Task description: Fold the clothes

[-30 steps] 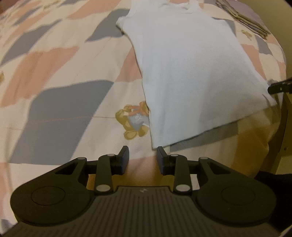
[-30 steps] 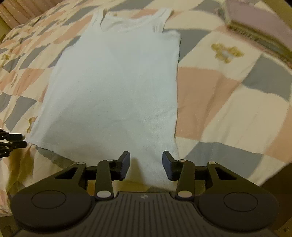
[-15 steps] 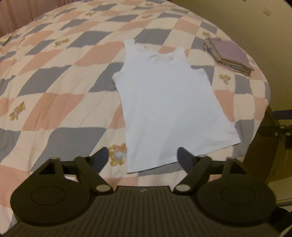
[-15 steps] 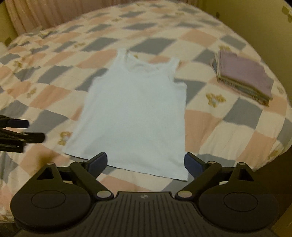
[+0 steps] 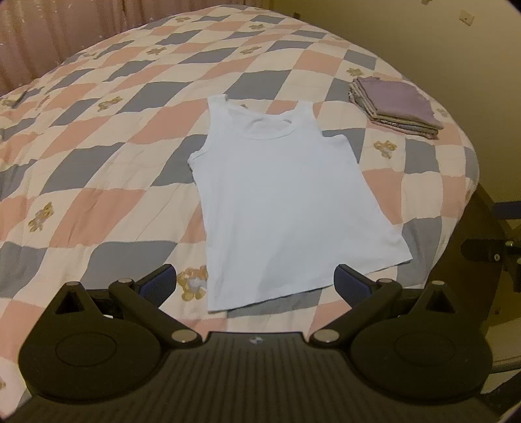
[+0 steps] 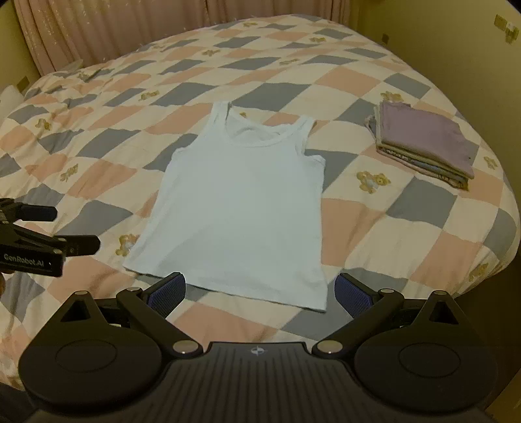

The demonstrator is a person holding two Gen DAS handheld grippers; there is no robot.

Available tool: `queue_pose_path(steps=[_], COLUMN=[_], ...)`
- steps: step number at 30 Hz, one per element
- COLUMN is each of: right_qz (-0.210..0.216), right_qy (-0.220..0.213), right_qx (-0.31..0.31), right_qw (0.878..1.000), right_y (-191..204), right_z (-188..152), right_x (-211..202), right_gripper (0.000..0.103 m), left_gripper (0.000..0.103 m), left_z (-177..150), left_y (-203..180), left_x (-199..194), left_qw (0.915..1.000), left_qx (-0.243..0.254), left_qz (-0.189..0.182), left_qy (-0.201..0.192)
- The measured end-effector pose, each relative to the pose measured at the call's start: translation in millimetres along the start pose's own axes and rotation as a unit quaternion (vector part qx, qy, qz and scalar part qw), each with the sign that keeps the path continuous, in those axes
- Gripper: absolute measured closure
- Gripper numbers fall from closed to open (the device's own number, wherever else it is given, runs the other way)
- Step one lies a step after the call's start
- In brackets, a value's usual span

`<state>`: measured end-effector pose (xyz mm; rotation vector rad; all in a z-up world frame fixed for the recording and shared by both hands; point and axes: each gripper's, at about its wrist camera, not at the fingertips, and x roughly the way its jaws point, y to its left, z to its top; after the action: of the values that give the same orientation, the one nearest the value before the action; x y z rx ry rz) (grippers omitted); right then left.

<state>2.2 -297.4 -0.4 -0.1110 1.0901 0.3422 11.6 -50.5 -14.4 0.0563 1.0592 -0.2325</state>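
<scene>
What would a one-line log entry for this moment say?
stage: pre-fold | tank top: flat, unfolded | left claw: open, empty | right claw: open, empty | folded pile: beside

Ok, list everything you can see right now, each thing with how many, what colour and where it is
tank top: one, white, spread flat on the bed, hem nearest the grippers
folded clothes stack: one, purple piece on top, right of the tank top near the bed edge
quilt: one, pink, grey and cream checks with small bear prints, covers the bed
curtain: one, pink, behind the far side of the bed
wall: yellowish, right of the bed
left gripper: one, black with blue pads, open, empty, near the hem
right gripper: one, black with blue pads, open, empty, near the hem
</scene>
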Motion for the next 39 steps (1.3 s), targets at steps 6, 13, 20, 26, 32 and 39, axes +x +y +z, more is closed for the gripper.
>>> queue_pose_path(steps=[6, 13, 20, 26, 32, 39], right_qz=[0.025, 0.041, 0.046, 0.047, 0.046, 0.061], right_qy=[0.004, 0.003, 0.000, 0.009, 0.016, 0.011], right_qx=[0.002, -0.009, -0.021, -0.025, -0.026, -0.083], right_qw=[1.000, 0.999, 0.999, 0.999, 0.998, 0.995], right_y=[-18.9, -33.6, -33.1, -27.1, -24.8, -26.1], right_z=[-18.7, -25.8, -21.1, -20.3, -20.0, -24.4], right_x=[0.7, -1.1, 0.3, 7.3, 14.3, 25.0], right_gripper=[0.002, 0.002, 0.002, 0.002, 0.002, 0.008], left_gripper=[0.001, 0.001, 0.001, 0.001, 0.001, 0.002], left_z=[-10.5, -16.7, -19.1, -21.3, -24.1, -37.9], left_y=[-25.4, -48.3, -44.4, -36.3, -31.6, -30.6], left_x=[-9.3, -17.5, -17.6, -14.3, -7.8, 8.0], left_qw=[0.9995, 0.9991, 0.9985, 0.9982, 0.9983, 0.9955], left_qx=[-0.003, -0.004, -0.023, -0.028, -0.021, 0.071], left_qz=[0.027, 0.039, 0.049, 0.050, 0.046, 0.058], left_qy=[0.013, 0.012, 0.013, 0.018, 0.028, 0.025])
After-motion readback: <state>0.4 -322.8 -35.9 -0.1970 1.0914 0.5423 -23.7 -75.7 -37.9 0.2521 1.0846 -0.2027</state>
